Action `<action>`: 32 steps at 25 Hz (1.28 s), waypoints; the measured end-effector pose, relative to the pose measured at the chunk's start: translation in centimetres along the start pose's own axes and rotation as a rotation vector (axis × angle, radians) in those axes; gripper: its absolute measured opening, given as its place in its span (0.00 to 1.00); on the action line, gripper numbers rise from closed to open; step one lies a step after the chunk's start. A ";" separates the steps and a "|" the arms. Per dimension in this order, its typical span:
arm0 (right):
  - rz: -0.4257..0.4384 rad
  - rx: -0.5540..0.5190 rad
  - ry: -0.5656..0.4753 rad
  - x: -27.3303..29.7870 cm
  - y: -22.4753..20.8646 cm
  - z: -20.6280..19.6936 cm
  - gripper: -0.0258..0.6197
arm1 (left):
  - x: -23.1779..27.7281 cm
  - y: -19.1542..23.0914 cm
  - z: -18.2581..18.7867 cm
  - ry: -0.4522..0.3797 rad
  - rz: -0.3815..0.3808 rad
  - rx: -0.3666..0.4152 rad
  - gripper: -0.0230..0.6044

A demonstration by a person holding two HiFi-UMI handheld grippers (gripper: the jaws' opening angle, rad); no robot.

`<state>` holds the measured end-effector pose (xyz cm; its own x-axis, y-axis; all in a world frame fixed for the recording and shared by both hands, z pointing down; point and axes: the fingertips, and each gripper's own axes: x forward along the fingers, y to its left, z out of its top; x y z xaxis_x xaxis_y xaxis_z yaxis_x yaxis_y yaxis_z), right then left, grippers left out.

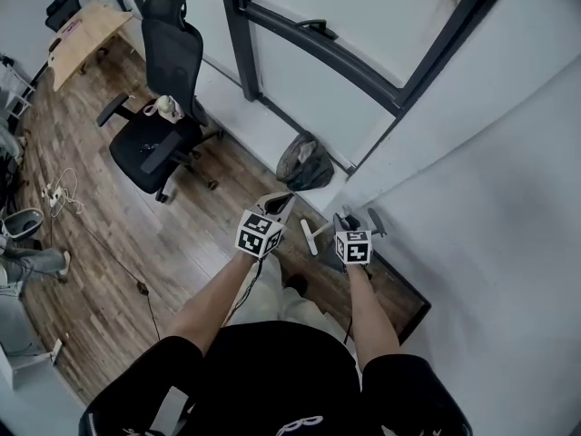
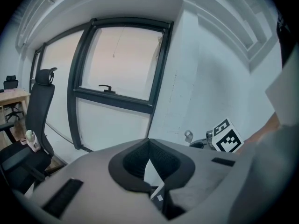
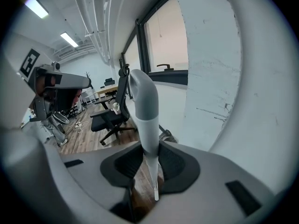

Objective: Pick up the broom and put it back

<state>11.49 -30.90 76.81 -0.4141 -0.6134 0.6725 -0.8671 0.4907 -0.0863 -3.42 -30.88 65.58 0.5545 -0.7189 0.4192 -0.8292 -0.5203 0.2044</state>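
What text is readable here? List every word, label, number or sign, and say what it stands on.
No readable text anywhere.
Marker cubes on the left gripper and right gripper: black-and-white square patterns, no letters.
White print on the person's shirt: cut off, unreadable.
Broom handle: no print.

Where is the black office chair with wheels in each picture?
Head view: black wheeled office chair, upper left.
Left gripper view: chair at far left edge.
Right gripper view: chair left of centre.
Shared landmark: the dark-framed window beside it.
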 end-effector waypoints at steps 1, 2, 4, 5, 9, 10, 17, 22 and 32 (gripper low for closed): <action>0.001 -0.003 -0.001 -0.2 0.1 -0.1 0.22 | -0.3 -0.1 0.0 -0.002 0.003 0.000 0.06; 0.002 -0.007 -0.004 -0.5 0.3 0.0 0.22 | -0.6 -0.2 0.1 -0.005 0.005 0.001 0.07; 0.008 -0.014 -0.011 -0.9 0.5 0.1 0.22 | -1.0 -0.5 0.2 -0.011 0.009 0.004 0.06; 0.010 -0.016 -0.014 -1.1 0.6 0.1 0.22 | -1.2 -0.7 0.1 -0.014 0.011 0.004 0.06; 0.015 -0.021 -0.036 -1.9 1.2 0.5 0.22 | -2.0 -1.4 0.1 -0.029 0.013 0.005 0.06; 0.016 -0.024 -0.043 -2.2 1.3 0.7 0.22 | -2.2 -1.6 0.2 -0.033 0.014 0.004 0.06; 0.025 -0.064 -0.080 -4.2 2.7 2.6 0.22 | -4.5 -2.4 1.6 -0.068 0.026 0.024 0.06; 0.043 -0.112 -0.143 -5.9 4.2 5.1 0.22 | -6.1 -2.0 2.9 -0.103 0.053 0.019 0.06; 0.086 -0.176 -0.300 -10.3 6.7 12.9 0.22 | -9.8 -1.5 6.4 -0.172 0.094 0.028 0.06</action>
<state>6.41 -29.31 59.80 -0.5688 -0.7068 0.4205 -0.7753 0.6315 0.0126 -7.17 -25.99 55.47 0.4804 -0.8320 0.2775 -0.8770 -0.4579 0.1454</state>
